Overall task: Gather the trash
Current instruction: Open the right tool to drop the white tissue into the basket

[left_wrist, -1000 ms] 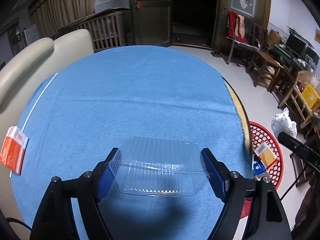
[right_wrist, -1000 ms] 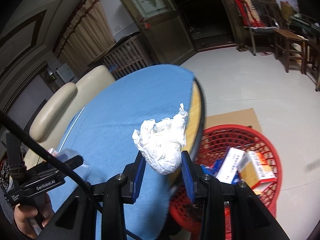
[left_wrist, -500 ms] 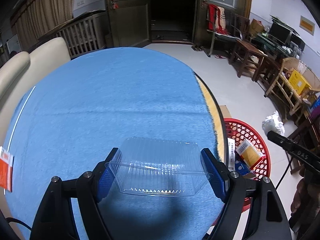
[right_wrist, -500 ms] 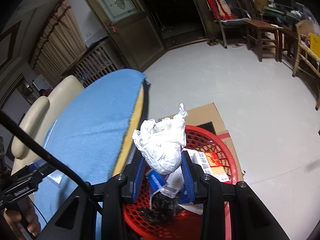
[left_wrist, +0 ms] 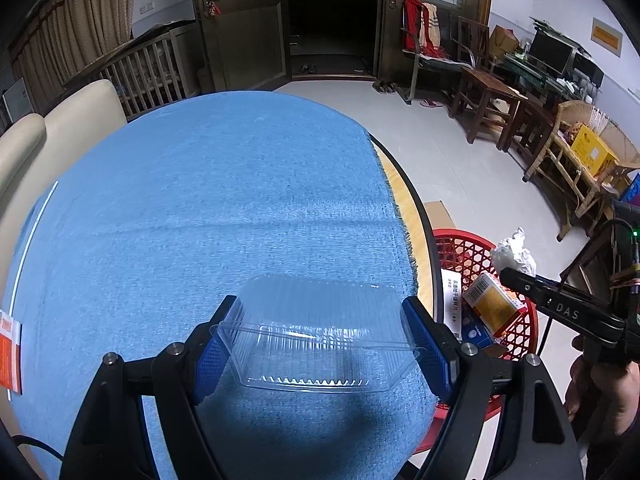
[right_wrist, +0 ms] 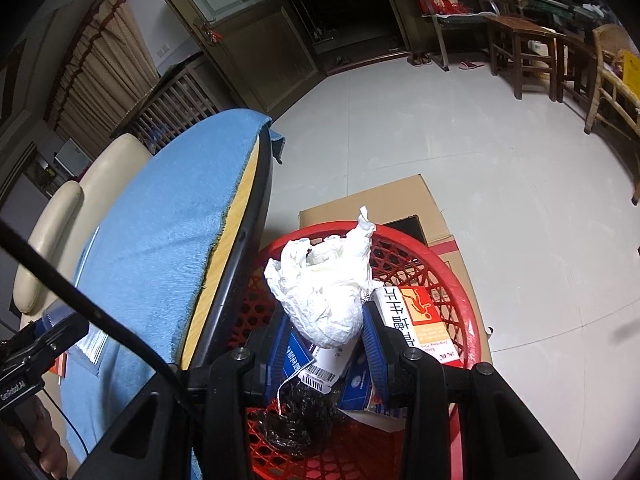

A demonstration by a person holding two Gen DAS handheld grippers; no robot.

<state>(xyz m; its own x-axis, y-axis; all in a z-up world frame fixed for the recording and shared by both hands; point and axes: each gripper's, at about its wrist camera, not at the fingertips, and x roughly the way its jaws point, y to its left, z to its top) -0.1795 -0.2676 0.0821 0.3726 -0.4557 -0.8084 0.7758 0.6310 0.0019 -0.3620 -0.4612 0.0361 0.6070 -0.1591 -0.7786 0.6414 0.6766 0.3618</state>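
My left gripper is shut on a clear plastic clamshell container and holds it over the blue cloth of the round table, near its right edge. My right gripper is shut on a crumpled white paper wad and holds it over the red mesh basket on the floor beside the table. The basket holds several boxes and a black bag. The wad and right gripper also show in the left wrist view.
An orange-and-white packet lies at the table's left edge. A flattened cardboard box lies under the basket. A cream sofa stands behind the table. Wooden chairs and tables stand at the right.
My right gripper has carried the paper wad off the table edge to above the red basket. My left gripper has swung right with the clamshell, toward the table's right edge.
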